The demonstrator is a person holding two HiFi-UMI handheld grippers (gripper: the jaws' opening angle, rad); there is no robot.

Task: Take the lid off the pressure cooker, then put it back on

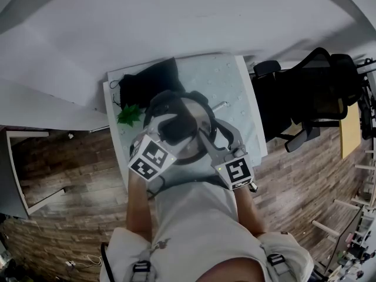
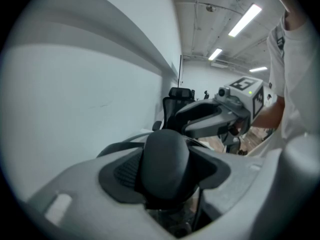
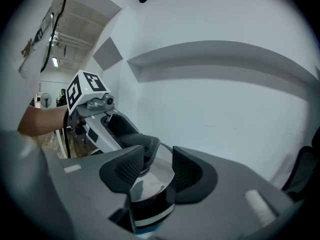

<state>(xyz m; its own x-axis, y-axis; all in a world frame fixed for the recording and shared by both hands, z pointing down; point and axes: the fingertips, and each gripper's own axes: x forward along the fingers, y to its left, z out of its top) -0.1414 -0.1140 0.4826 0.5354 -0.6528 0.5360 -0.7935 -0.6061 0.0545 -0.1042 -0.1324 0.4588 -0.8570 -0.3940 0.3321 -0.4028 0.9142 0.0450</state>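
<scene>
Holding the lid's black knob (image 2: pixel 165 154) squarely between its pads, my left gripper (image 2: pixel 167 173) is clamped on it at a fairly wide setting, since the knob fills the gap. The lid (image 1: pixel 198 107) sits on top of the pressure cooker (image 1: pixel 189 153), so I judge this to be the unlocking or seating turn.

To do it well, I should twist about the knob's own axis, not tilt, and lift only once the rim is free. My right gripper (image 3: pixel 157 171), on the cooker's right side, has its jaws apart around bright steel (image 3: pixel 150 180), probably the rim. I cannot tell whether the pads bite, so I'd confirm that brace before turning.

The cooker stands on the pale table (image 1: pixel 235 81). A black bag (image 1: pixel 144 84) and a green leaf (image 1: pixel 130 115) lie to the cooker's left, and neither is in the way.
</scene>
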